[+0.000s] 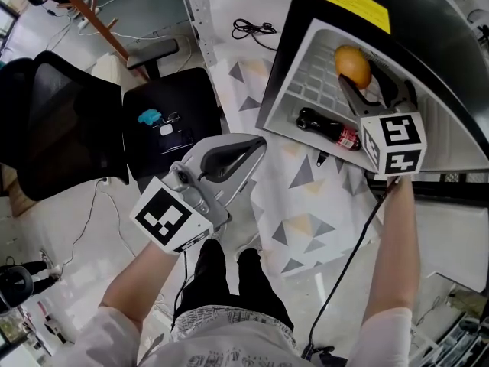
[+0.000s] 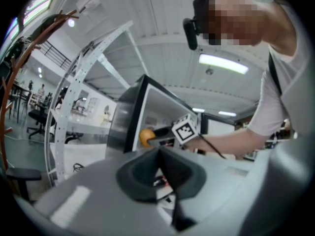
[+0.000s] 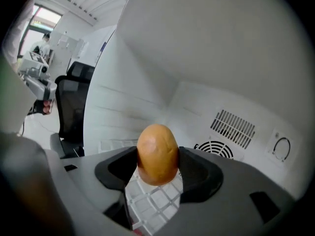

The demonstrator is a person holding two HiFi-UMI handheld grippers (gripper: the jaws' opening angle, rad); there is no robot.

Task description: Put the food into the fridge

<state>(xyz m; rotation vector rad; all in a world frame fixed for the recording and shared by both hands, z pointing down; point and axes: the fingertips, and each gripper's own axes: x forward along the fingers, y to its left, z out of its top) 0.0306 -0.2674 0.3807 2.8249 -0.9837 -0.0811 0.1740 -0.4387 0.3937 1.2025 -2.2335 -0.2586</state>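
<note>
A small fridge (image 1: 428, 44) stands open at the upper right of the head view, its white inside wall (image 3: 206, 58) filling the right gripper view. My right gripper (image 1: 359, 79) reaches inside it, shut on an orange-brown round food item (image 3: 157, 154), also seen in the head view (image 1: 353, 65) and left gripper view (image 2: 145, 136). A dark cola bottle (image 1: 328, 128) lies on the white wire shelf (image 1: 309, 75) below it. My left gripper (image 1: 256, 147) is held outside the fridge, shut and empty, its dark pads (image 2: 162, 173) closed together.
A black office chair (image 1: 160, 121) with a small teal item (image 1: 150, 116) on its seat stands at the left. A patterned mat (image 1: 306, 220) covers the floor before the fridge. A black cable (image 1: 254, 29) lies at the top. A metal rack upright (image 2: 74, 87) rises left of the fridge.
</note>
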